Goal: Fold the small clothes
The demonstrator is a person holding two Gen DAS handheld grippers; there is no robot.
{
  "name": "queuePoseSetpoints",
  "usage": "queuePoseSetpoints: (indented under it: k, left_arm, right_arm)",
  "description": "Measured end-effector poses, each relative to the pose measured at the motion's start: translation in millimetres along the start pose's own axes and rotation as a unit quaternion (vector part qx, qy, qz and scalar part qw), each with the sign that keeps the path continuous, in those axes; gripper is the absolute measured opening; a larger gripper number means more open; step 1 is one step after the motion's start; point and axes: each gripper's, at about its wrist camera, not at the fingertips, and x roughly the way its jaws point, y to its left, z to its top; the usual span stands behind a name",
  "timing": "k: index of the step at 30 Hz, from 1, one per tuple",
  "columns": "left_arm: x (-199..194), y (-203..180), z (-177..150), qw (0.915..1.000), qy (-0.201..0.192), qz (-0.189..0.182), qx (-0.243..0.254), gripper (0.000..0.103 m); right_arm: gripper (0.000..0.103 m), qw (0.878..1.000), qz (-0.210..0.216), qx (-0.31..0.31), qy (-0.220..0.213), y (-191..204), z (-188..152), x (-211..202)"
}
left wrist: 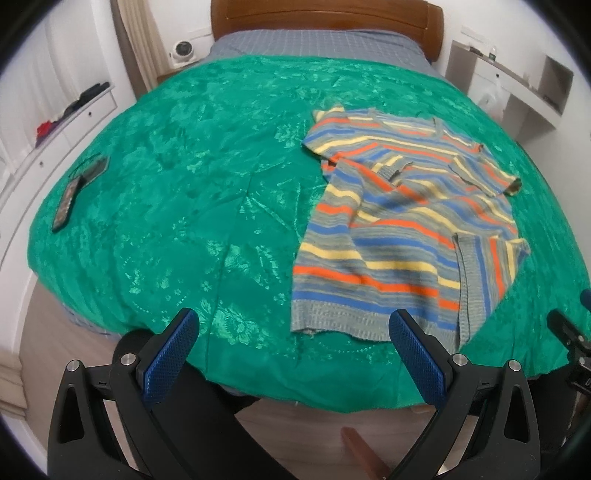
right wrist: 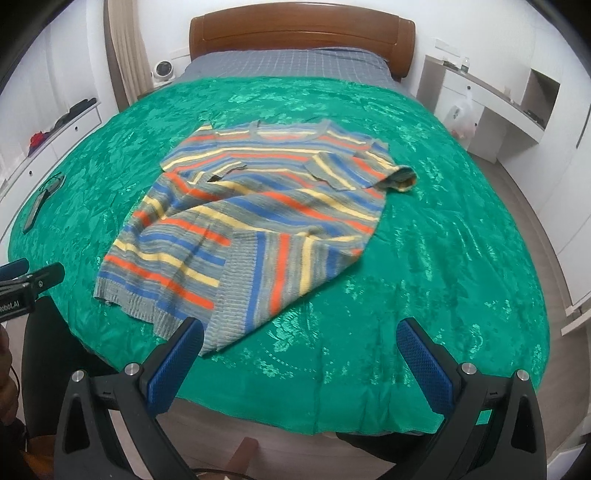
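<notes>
Striped knit sweater (right wrist: 258, 206) rumpled, 1 hem corner folded over, on green bedspread (right wrist: 461, 240)

We are in a home bedroom: a bed (right wrist: 480, 229) under a green floral bedspread (right wrist: 443, 258) fills the room, with a wooden headboard (right wrist: 299, 33) against the white wall and a grey checked sheet (right wrist: 288, 62) showing near it. We see white drawer units (left wrist: 74, 122) on one side, a white desk with shelves (right wrist: 491, 103) on the other, and a curtain (right wrist: 125, 48) in the corner
</notes>
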Motion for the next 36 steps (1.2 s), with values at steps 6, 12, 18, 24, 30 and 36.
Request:
queuePoseSetpoints:
  k: [6, 12, 18, 24, 30, 36]
  left_arm:
    - [1, -7, -1, 0.9999, 0.000, 0.002, 0.010, 0.103]
    - [31, 4, 5, 0.9994, 0.004, 0.030, 0.015, 0.103]
    - [117, 9, 6, 0.9951, 0.068, 0.059, 0.042, 0.102]
    - [117, 8, -2, 0.9974, 0.060, 0.021, 0.034, 0.088]
    - [120, 8, -9, 0.9975, 0.060, -0.003, 0.037, 0.077]
    - [121, -1, -7, 0.9966, 0.057, -0.028, 0.052, 0.050]
  right_arm:
    - [0.103, 1.000, 0.011, -0.012, 0.004, 12, -1, 6]
    - [0.103, 0.999, 0.032, -0.037, 0.009, 29, 0, 34]
    - [0.102, 0.996, 0.066, -0.056, 0.021, 52, 4, 91]
    - [0.027, 0.997, 0.031, -0.063, 0.028, 41, -7, 107]
    - [0.026, 0.998, 0.022, 0.008, 0.064, -32, -36, 76]
    - [0.066, 0.996, 0.040, 0.062, 0.058, -63, -31, 59]
